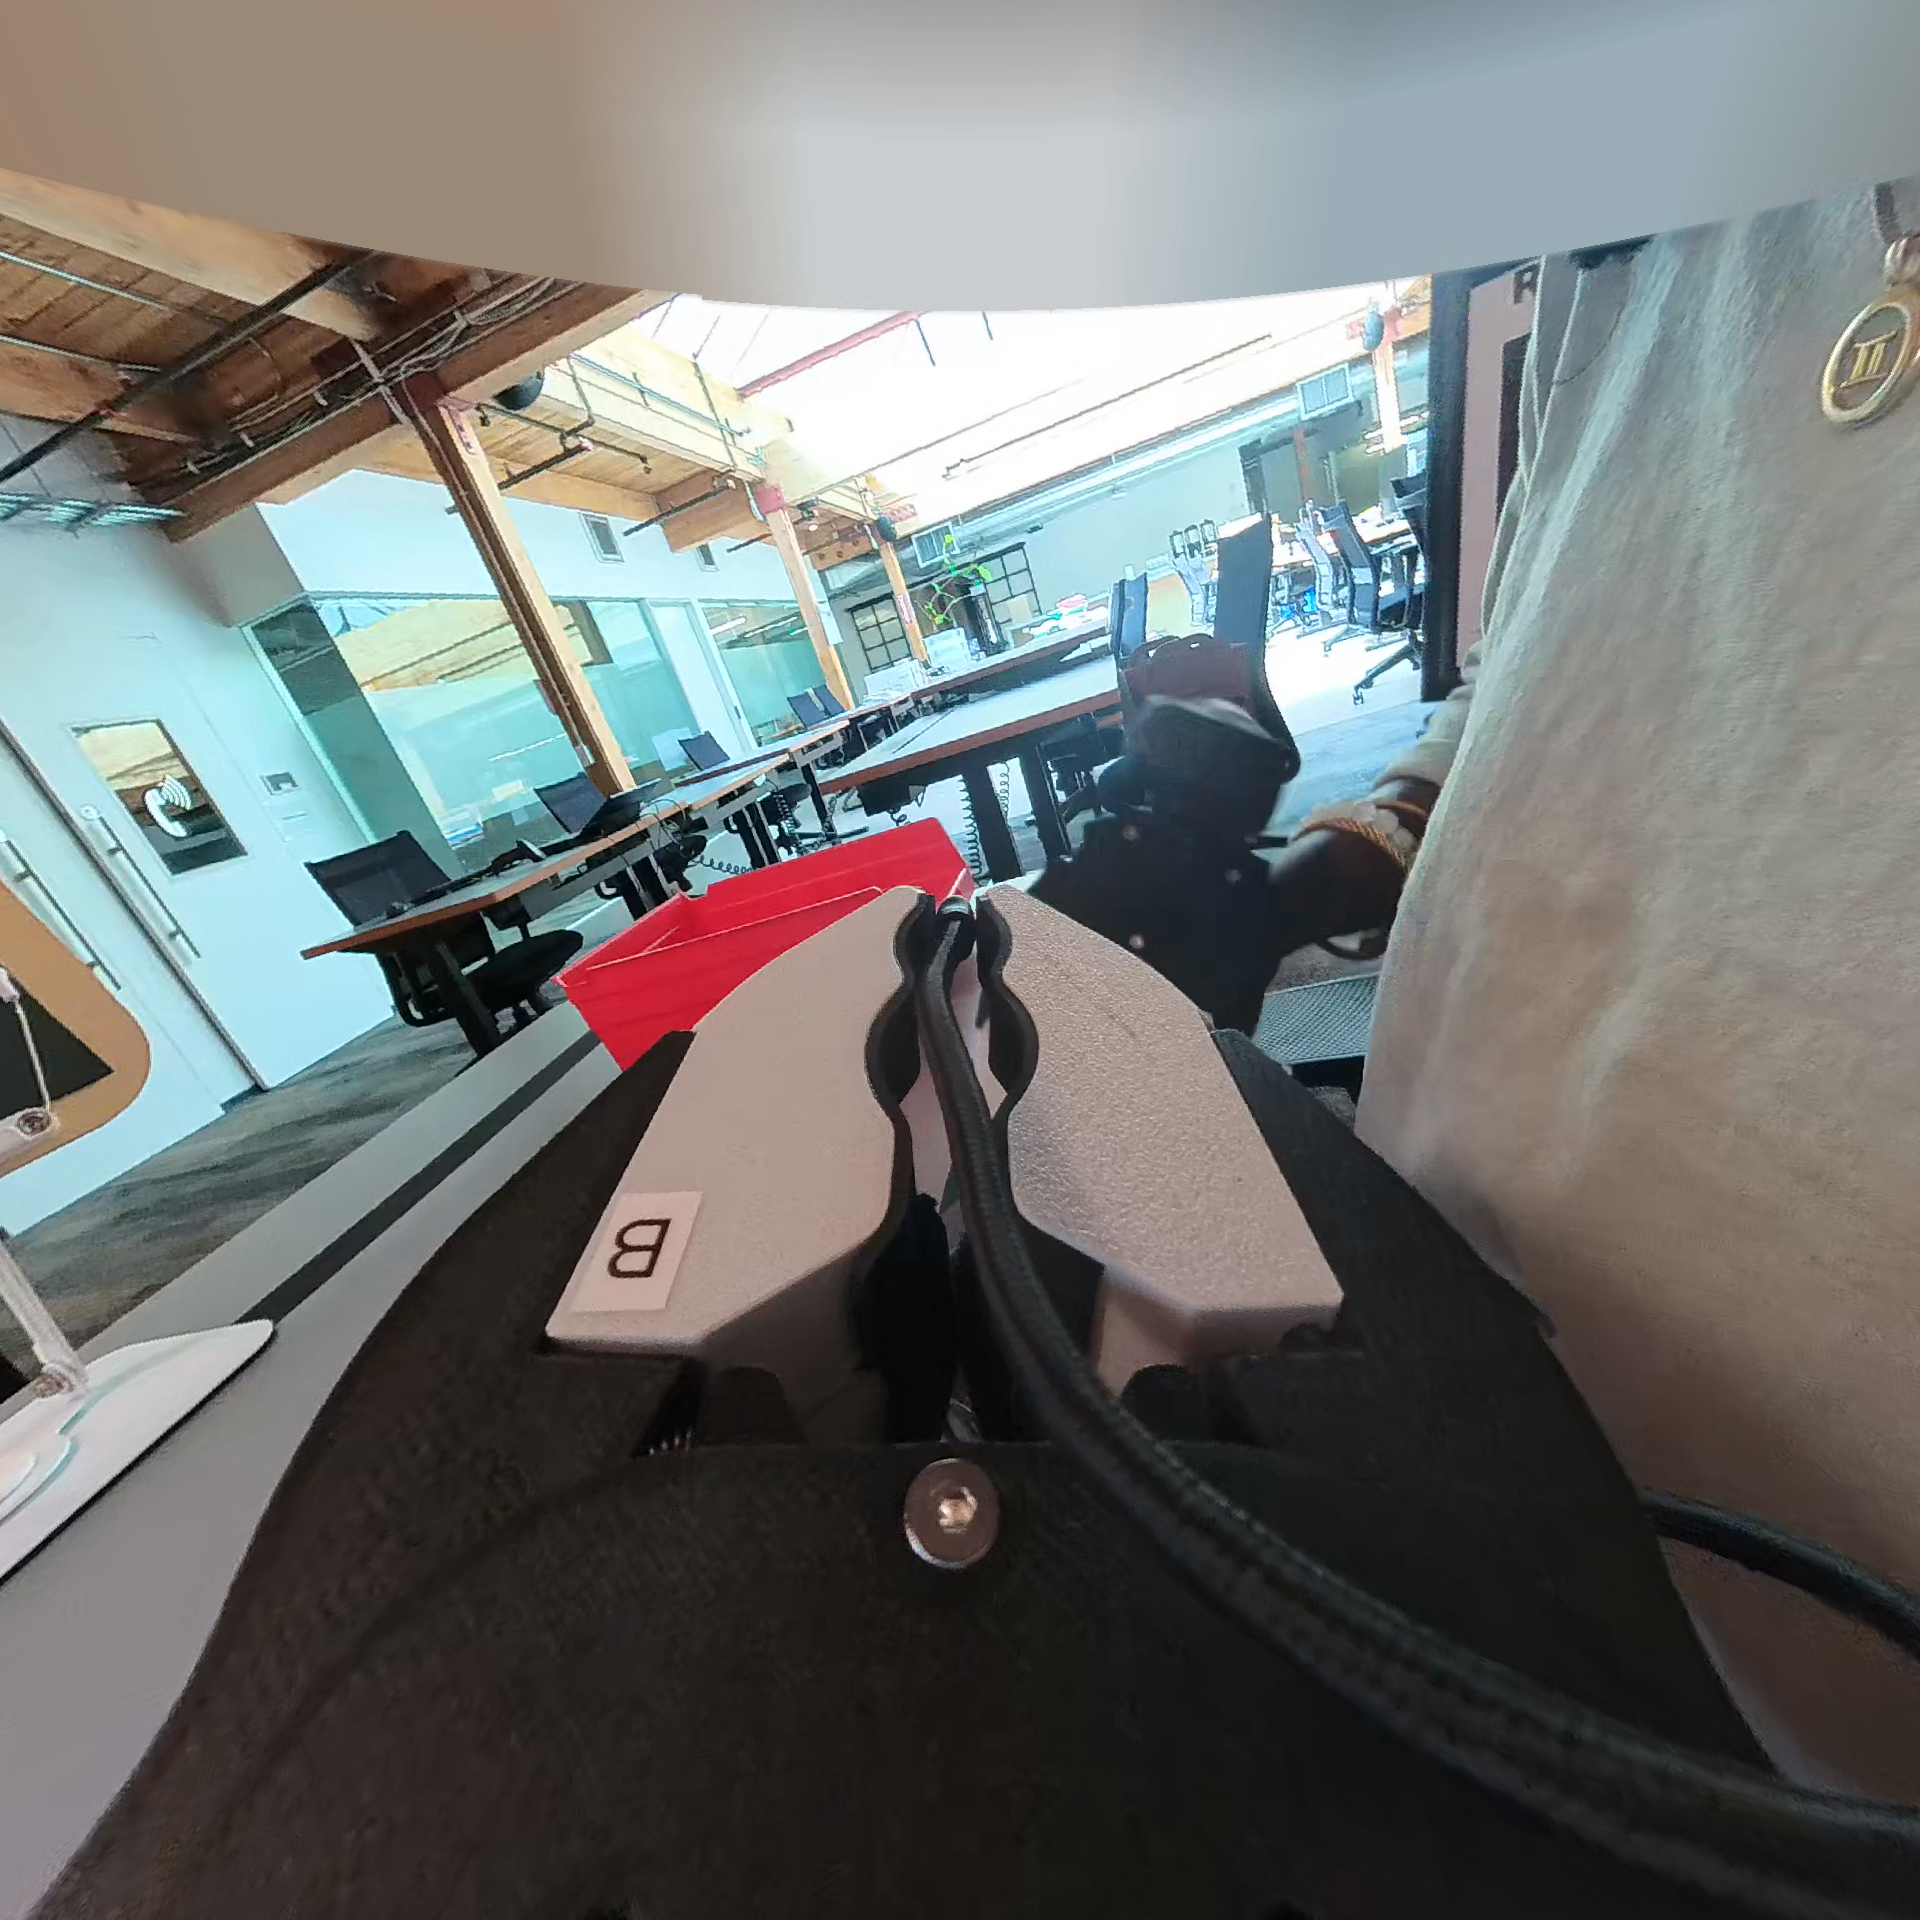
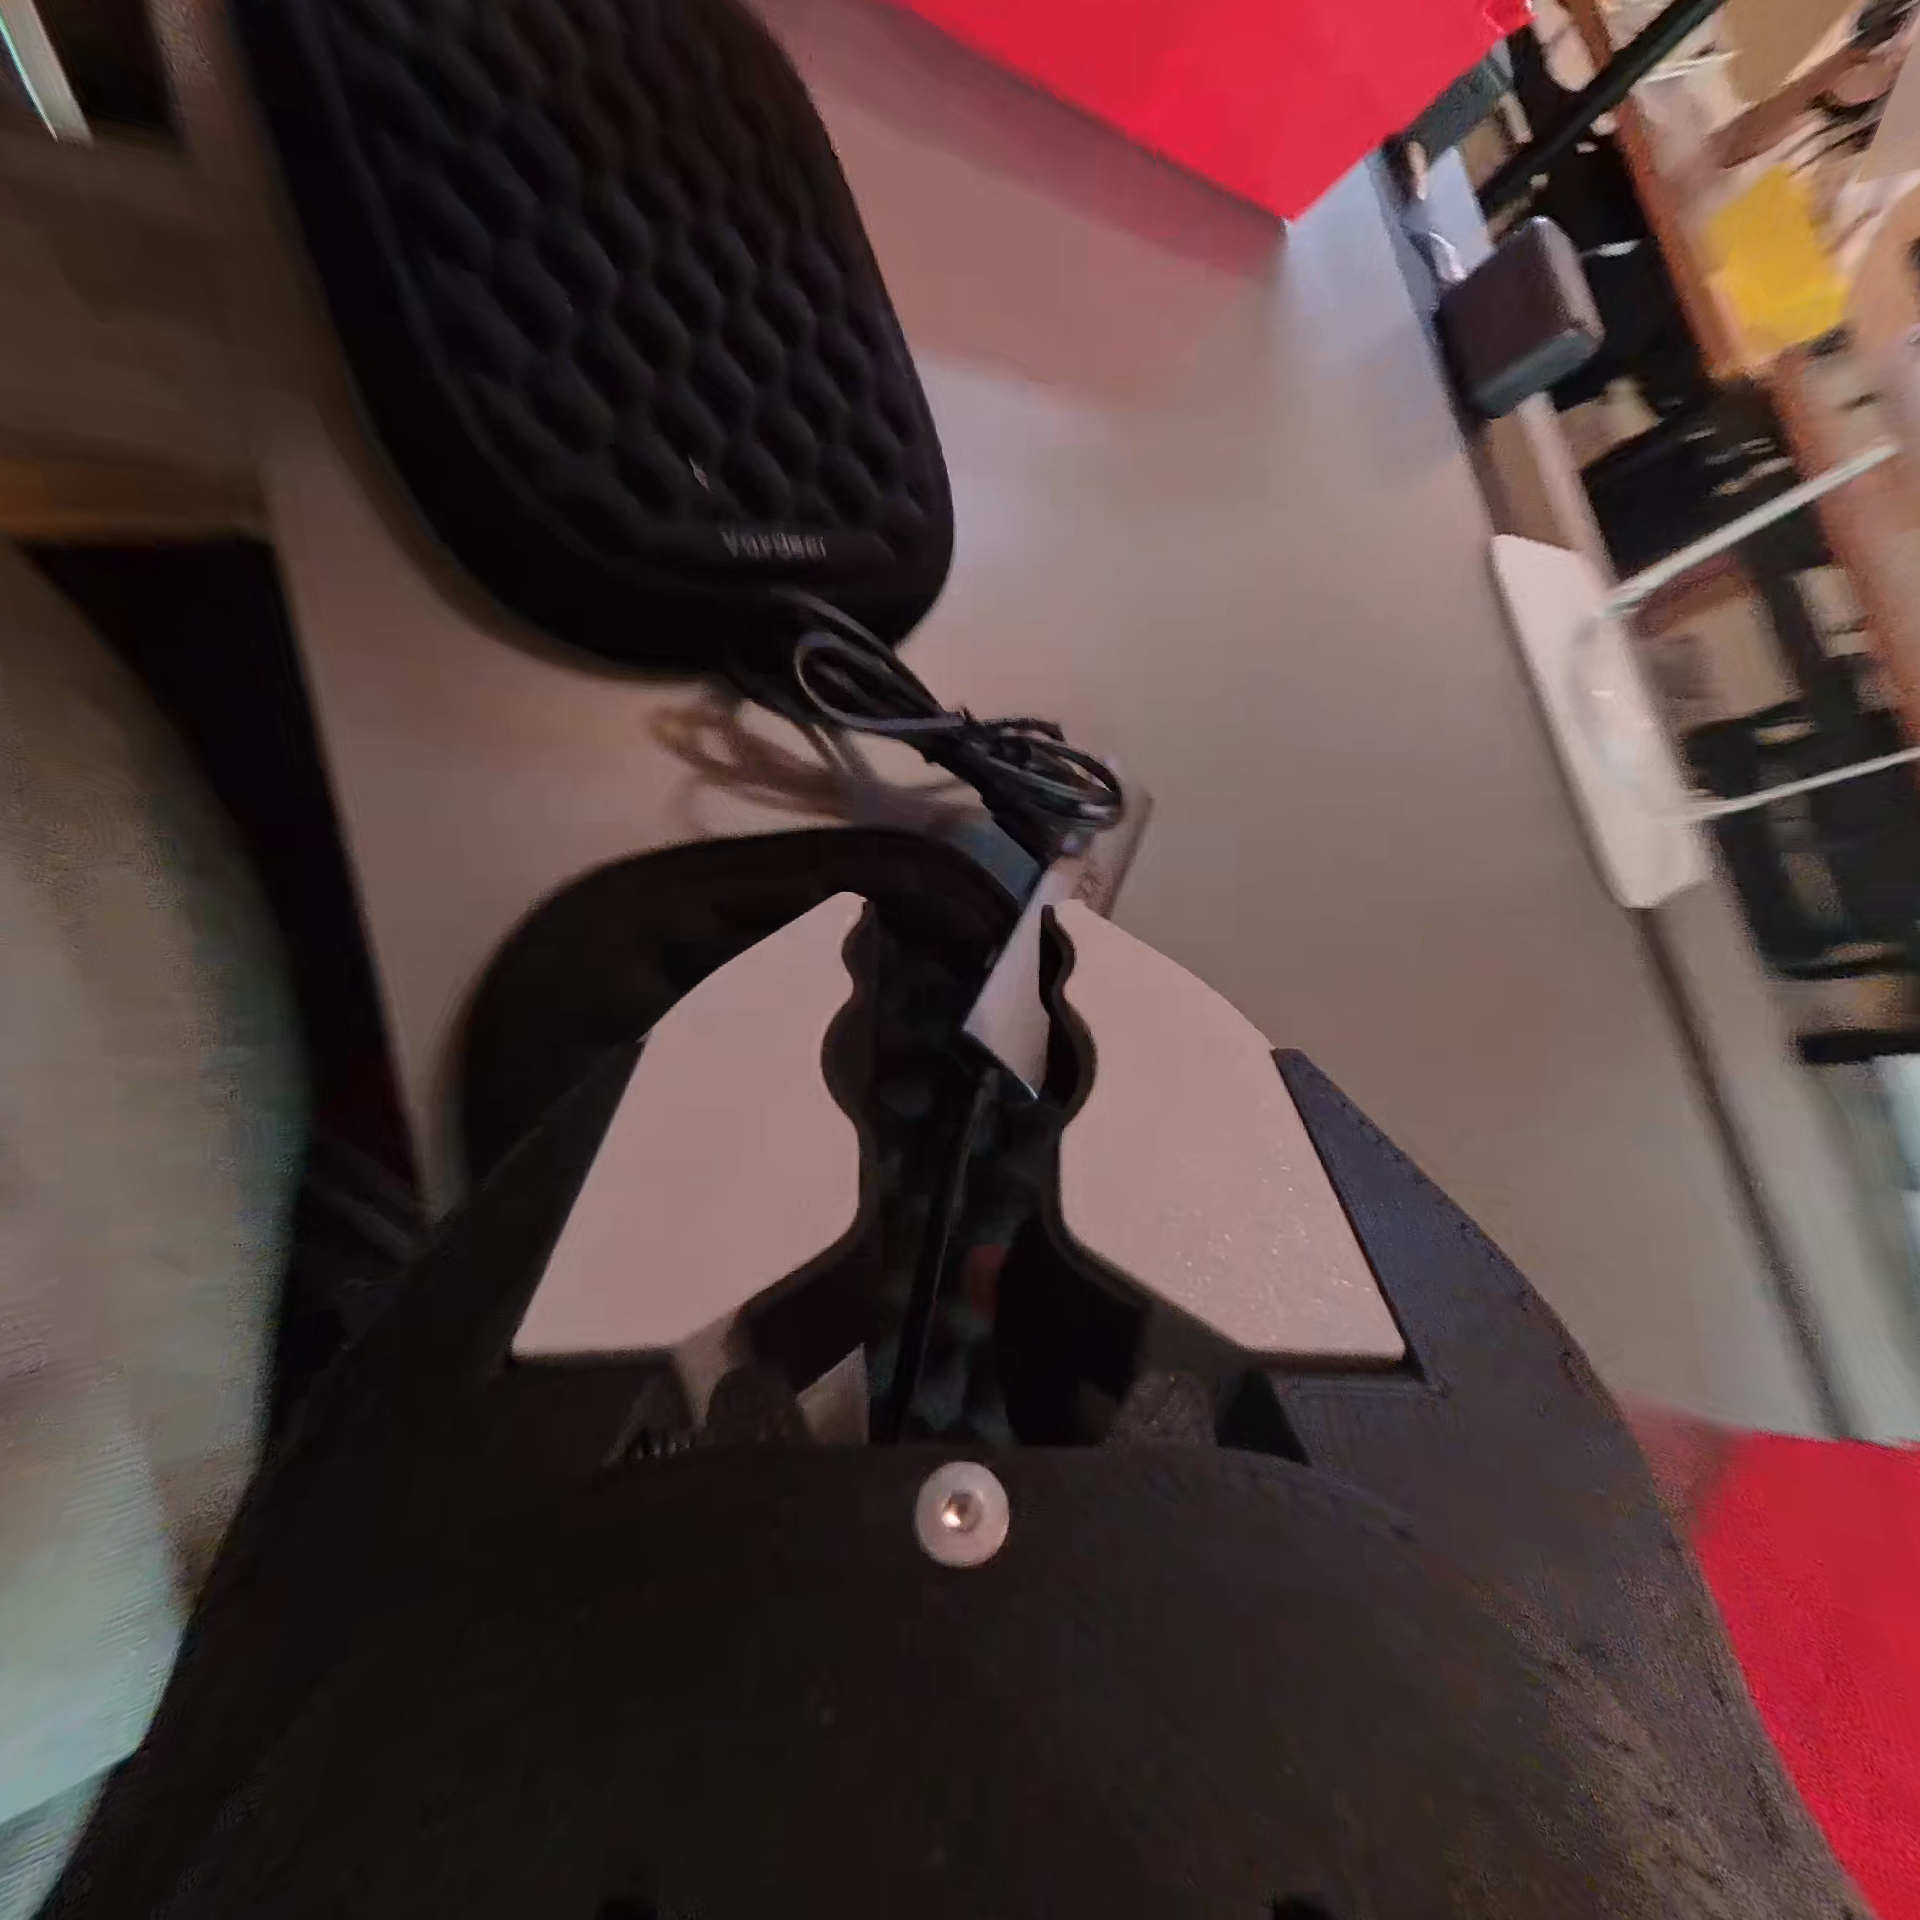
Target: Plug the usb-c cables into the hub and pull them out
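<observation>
Cable (image 1: 971,1122), black, braided, between fingers (image 1: 790,1101)

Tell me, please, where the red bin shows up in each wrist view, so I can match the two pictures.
Left wrist view: the red bin sits at centre, on the grey table, just beyond the left tongs, which grip a black braided cable.
Right wrist view: a blurred red shape at the top edge, probably the same bin.
Shared landmark: the grey table.
</observation>
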A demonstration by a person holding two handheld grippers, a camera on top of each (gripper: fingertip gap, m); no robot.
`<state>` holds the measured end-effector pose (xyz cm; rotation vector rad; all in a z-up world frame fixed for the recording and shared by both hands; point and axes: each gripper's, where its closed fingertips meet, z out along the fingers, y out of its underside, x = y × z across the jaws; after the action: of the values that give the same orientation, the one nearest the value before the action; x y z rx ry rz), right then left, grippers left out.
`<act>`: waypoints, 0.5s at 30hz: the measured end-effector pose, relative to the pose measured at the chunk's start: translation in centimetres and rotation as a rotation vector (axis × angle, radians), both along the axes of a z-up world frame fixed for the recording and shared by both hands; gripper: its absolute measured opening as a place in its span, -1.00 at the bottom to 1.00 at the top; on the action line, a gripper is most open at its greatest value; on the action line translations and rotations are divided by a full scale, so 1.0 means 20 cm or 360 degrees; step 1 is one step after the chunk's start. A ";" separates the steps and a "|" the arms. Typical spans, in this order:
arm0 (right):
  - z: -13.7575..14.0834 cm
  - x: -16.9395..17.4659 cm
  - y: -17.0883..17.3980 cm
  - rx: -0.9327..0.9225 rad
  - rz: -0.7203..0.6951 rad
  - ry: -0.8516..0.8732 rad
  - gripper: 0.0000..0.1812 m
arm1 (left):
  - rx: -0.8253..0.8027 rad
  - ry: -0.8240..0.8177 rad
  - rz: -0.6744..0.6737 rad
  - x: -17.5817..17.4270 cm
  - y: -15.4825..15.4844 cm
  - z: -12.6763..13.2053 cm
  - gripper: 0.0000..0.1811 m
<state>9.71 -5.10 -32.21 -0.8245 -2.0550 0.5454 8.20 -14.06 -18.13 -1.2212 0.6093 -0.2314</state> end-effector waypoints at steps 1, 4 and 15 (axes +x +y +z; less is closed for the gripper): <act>0.03 0.01 -0.02 -0.0167 0.0031 -0.0025 -0.63 | 0.0001 0.0000 0.0003 0.00 -0.01 0.00 -0.93; 0.16 0.03 0.02 -0.0804 0.0030 -0.0162 -0.53 | -0.0004 -0.0002 0.0015 -0.01 -0.03 -0.01 -0.93; 0.01 -0.05 0.21 -0.2318 -0.0318 -0.1293 -0.52 | -0.0008 -0.0011 0.0050 -0.08 -0.01 -0.07 -0.94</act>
<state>8.70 -0.96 -32.04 -2.3302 -1.9228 1.8890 6.70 -14.22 -19.46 -1.2337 0.5834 -0.2110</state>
